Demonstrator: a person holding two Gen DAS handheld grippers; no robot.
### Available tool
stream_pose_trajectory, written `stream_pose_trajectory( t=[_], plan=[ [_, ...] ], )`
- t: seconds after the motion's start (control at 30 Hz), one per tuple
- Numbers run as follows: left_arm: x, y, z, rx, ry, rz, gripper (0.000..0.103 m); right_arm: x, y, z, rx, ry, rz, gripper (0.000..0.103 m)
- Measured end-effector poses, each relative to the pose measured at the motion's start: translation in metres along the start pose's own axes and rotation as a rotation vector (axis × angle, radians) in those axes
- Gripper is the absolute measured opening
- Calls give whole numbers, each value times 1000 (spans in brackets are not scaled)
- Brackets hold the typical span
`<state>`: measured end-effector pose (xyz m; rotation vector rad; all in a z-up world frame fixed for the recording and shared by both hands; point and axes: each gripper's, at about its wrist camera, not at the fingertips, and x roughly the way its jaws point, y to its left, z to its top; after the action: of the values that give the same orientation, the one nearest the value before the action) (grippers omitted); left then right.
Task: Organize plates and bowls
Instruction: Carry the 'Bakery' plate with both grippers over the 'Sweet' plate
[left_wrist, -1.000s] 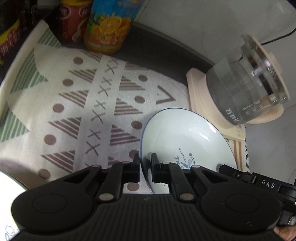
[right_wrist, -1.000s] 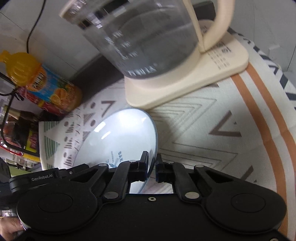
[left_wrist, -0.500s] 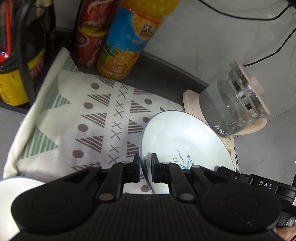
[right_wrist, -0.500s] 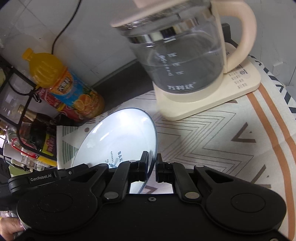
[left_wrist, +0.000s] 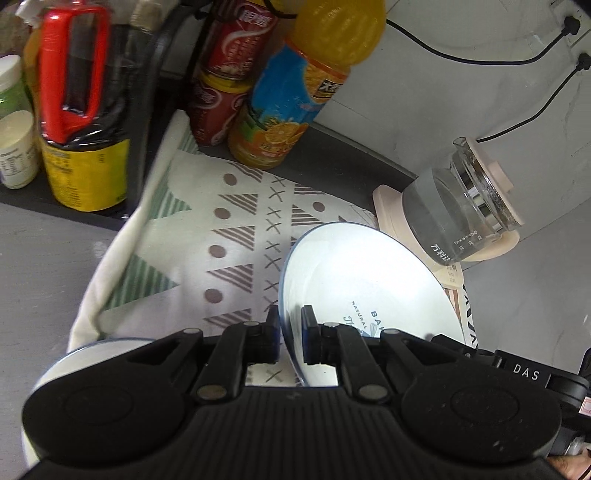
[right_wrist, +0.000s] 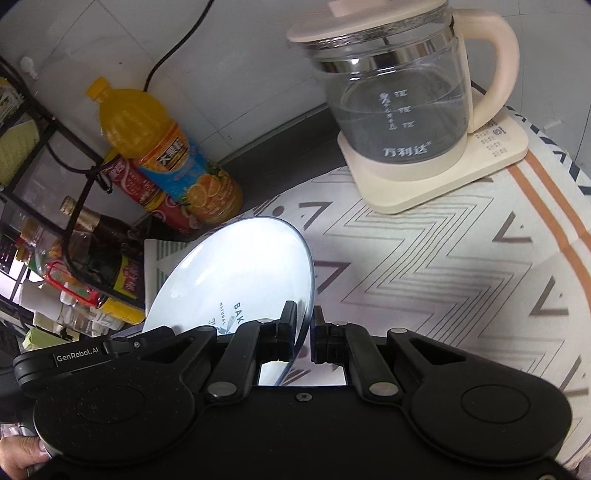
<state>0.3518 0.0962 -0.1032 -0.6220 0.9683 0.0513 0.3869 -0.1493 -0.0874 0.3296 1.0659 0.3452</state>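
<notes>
A white plate with a blue rim and blue lettering (left_wrist: 354, 280) is held between both grippers, lifted above the patterned cloth. My left gripper (left_wrist: 290, 330) is shut on its left rim. My right gripper (right_wrist: 303, 332) is shut on its right rim; the plate (right_wrist: 240, 273) shows to its left there. A second white dish (left_wrist: 92, 350) lies at the lower left of the left wrist view, mostly hidden by the gripper body.
A glass kettle on a cream base (right_wrist: 402, 107) stands at the back right on the cloth (right_wrist: 443, 258). An orange juice bottle (left_wrist: 295, 92), red cans (left_wrist: 221, 92) and a dark sauce bottle (left_wrist: 81, 122) stand at the back left by a black wire rack (right_wrist: 70, 206).
Both grippers have risen and pulled back with the plate held between them; the kettle and bottles look smaller and farther, and the second dish has come into view at lower left.
</notes>
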Motion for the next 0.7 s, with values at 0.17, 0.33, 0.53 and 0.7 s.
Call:
stream_pose_trajectory(
  t=[0.17,0.33,0.53,0.7],
  plan=[
    [-13,15,-5,7,2,4,9,-2,13,-16,10,-6,-2,8],
    [-24,33,-13,11,9,8,9,-4,29,-31,9,-8,-9,8],
    [-36,57,-21,4,14,20,9,-1,44,-53,13,5,-9,8],
    [-44,78,-28,-12,25,26,9,5,57,-73,-2,19,-8,8]
  ],
)
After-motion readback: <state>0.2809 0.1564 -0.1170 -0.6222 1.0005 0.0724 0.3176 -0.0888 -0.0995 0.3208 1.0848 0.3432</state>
